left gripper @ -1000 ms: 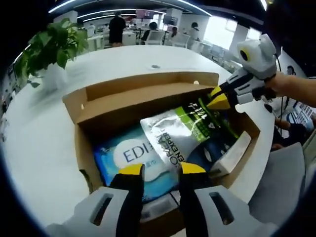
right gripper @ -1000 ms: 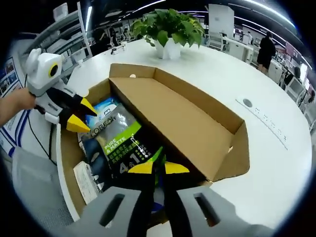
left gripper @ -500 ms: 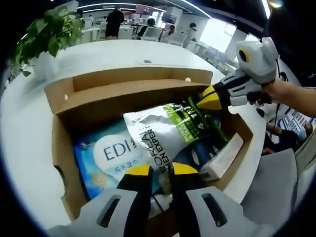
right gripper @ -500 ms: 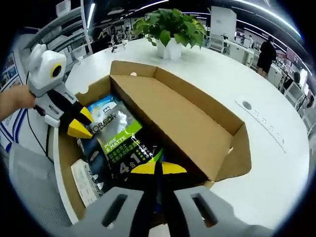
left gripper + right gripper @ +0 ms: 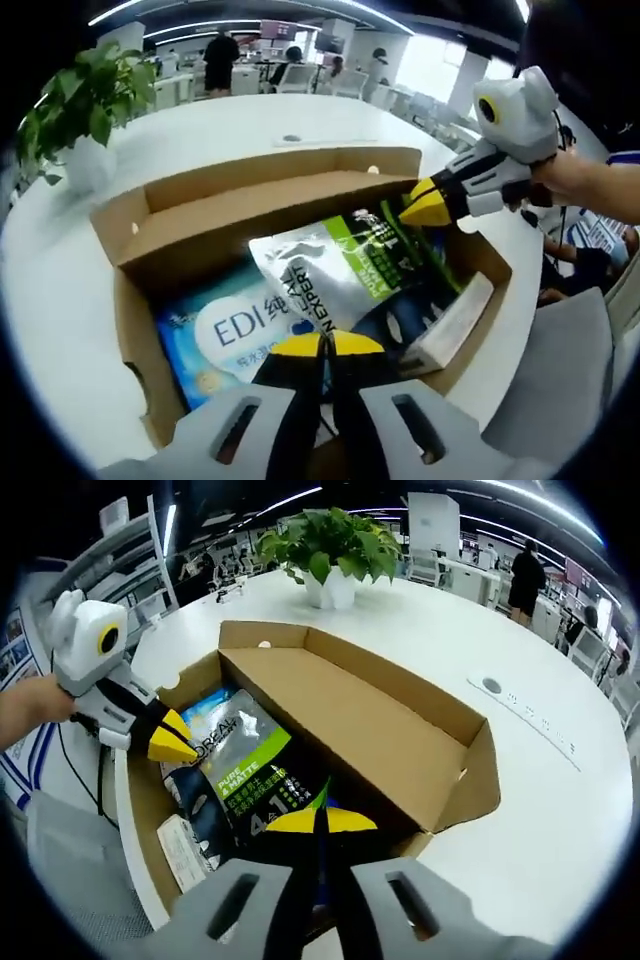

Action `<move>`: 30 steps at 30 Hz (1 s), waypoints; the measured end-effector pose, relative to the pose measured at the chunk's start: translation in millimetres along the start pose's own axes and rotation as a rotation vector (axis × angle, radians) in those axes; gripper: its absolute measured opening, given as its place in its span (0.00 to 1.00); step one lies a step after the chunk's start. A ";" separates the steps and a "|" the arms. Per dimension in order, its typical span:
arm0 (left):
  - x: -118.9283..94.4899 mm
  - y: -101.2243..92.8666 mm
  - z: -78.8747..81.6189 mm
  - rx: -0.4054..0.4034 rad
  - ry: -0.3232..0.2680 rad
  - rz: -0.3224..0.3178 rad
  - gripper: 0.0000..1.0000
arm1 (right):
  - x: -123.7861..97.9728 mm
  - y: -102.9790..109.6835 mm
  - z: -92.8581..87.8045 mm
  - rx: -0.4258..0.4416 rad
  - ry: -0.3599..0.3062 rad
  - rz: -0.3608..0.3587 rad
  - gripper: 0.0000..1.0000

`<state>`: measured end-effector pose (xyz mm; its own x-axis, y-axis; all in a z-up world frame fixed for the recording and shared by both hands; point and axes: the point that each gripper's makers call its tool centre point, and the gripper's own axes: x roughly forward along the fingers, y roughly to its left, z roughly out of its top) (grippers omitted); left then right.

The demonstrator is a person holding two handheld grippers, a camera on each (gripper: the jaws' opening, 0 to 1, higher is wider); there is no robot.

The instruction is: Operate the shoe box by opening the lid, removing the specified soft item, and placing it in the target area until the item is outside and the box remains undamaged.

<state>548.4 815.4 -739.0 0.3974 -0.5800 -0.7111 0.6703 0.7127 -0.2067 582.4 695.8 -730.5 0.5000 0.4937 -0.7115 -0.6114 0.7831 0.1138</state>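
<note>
Your two tongs meet over one open cardboard shoe box (image 5: 150,215) on a white tabletop (image 5: 60,300), its lid (image 5: 350,720) folded back flat. In the left gripper view, your left tongs (image 5: 327,344) at bottom centre have their yellow tips pinched together on the near edge of one silver-and-green pouch (image 5: 340,270), which lies at the middle of the frame inside the box. Your right tongs (image 5: 425,207) come in from the upper right, held in your hand (image 5: 570,178), tips closed on the pouch's far green end.

In the right gripper view, the same pouch (image 5: 250,775) sits left of centre in the box (image 5: 450,790); your right tongs (image 5: 318,821) at bottom centre are shut on its near corner, and your left tongs (image 5: 172,742) reach in from the left edge, tips together at its silver end.

Under the pouch lie one blue pack (image 5: 225,330) marked "EDI" at lower left and one white carton (image 5: 455,320) at lower right. One potted plant (image 5: 85,110) stands at upper left on the tabletop. Several people (image 5: 220,62) appear far off at the top of the frame.
</note>
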 end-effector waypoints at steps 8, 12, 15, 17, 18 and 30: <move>-7.5 -3.9 13.8 0.009 -0.026 0.011 0.00 | -13.2 1.9 17.3 0.010 -0.054 0.001 0.00; -11.6 -8.5 22.8 0.018 -0.044 0.010 0.00 | -21.5 -1.5 21.3 0.015 -0.070 -0.009 0.00; -12.4 -9.0 27.8 0.026 -0.054 0.008 0.00 | -26.5 -4.5 23.8 0.017 -0.080 -0.018 0.00; -14.3 -12.6 32.8 0.036 -0.059 0.007 0.00 | -31.5 -6.8 25.8 0.019 -0.089 -0.024 0.00; -14.8 -14.6 35.7 0.039 -0.063 0.006 0.00 | -34.5 -8.5 27.0 0.020 -0.093 -0.029 0.00; -16.9 -34.9 65.3 0.131 -0.098 0.010 0.00 | -65.3 -25.3 33.4 0.033 -0.144 -0.066 0.00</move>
<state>559.2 774.5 -675.8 0.4593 -0.6132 -0.6427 0.7392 0.6650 -0.1062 585.8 656.5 -663.8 0.6224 0.4879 -0.6120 -0.5548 0.8266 0.0947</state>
